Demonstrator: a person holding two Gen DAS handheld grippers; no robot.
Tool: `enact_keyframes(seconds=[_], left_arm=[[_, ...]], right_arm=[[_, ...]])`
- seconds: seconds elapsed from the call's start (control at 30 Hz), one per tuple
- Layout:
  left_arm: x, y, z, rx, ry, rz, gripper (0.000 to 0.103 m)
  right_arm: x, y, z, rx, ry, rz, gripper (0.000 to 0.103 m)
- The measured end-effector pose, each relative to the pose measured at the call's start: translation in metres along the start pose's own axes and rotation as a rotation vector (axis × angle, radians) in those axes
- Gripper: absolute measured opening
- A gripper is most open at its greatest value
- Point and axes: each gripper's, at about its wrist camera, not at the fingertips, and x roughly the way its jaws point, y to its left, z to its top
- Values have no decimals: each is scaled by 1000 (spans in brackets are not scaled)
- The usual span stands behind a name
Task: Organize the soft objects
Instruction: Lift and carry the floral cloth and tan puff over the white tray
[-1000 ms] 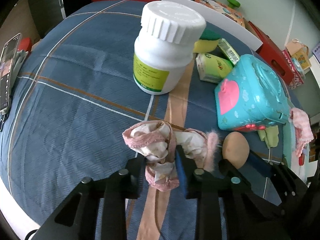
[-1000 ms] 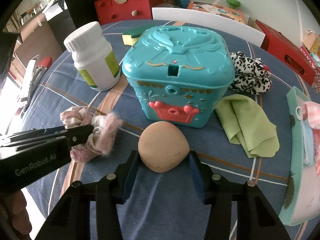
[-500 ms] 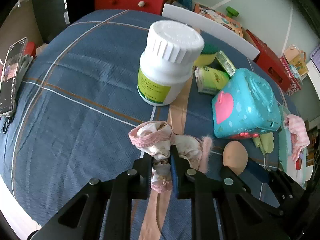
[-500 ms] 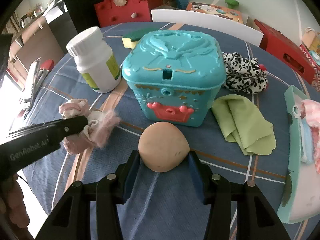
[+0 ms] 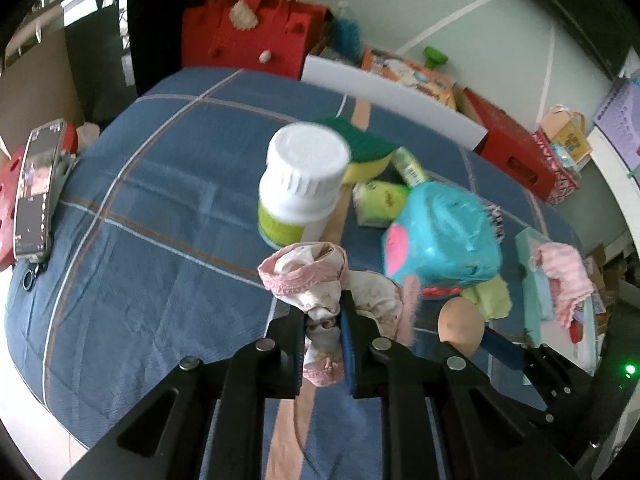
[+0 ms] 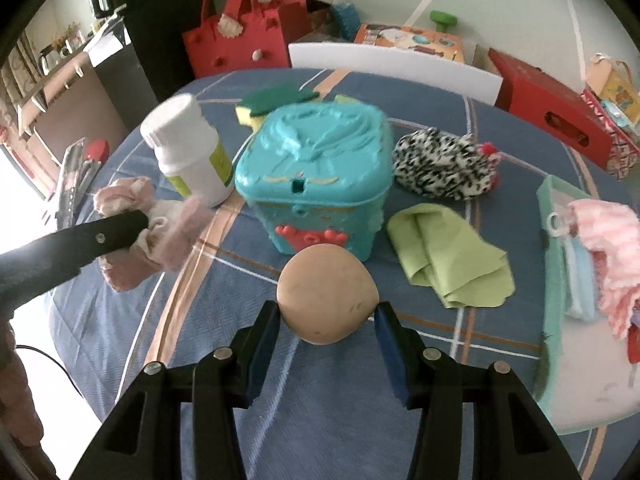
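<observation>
A blue quilted cloth with orange and white stripes (image 6: 132, 320) covers the round table; a red felt bag (image 6: 244, 40) and a white board (image 6: 392, 66) stand at its far edge.

Left gripper (image 5: 324, 316): jaws nearly together, clamped on a bundle of pink-and-cream socks (image 5: 316, 280), which hangs from the pads clear of the cloth. In the right wrist view the same bundle (image 6: 140, 224) appears at the left, near the white bottle (image 6: 188, 152).

Right gripper (image 6: 326, 312): jaws about half open, pressed against both sides of a tan squishy ball (image 6: 326, 294), which sits between the blue pads just in front of the turquoise toy box (image 6: 316, 172).

Other soft items: a folded green cloth (image 6: 448, 258) lies to the right of the box; a black-and-white plush (image 6: 444, 162) lies beyond it, farther back. A green-and-yellow sponge (image 6: 272, 100) sits behind the box.

At the right edge, a pale green tray (image 6: 548, 272) carries a pink fluffy cloth (image 6: 608, 240). At the left edge, a phone (image 5: 38, 188) lies screen up.
</observation>
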Motion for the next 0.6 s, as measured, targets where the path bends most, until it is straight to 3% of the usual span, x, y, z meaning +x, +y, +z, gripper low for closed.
enact_keyframes(seconds=[0.33,0.6], left_arm=[[-32,-21,2,40,-83,-42,16],[-32,-64,1,113,-90,-95,16]], right_arm=[[-22,-38,0,68,-25,-31,52],[-40,-85,-4,185,-48,-117,52]])
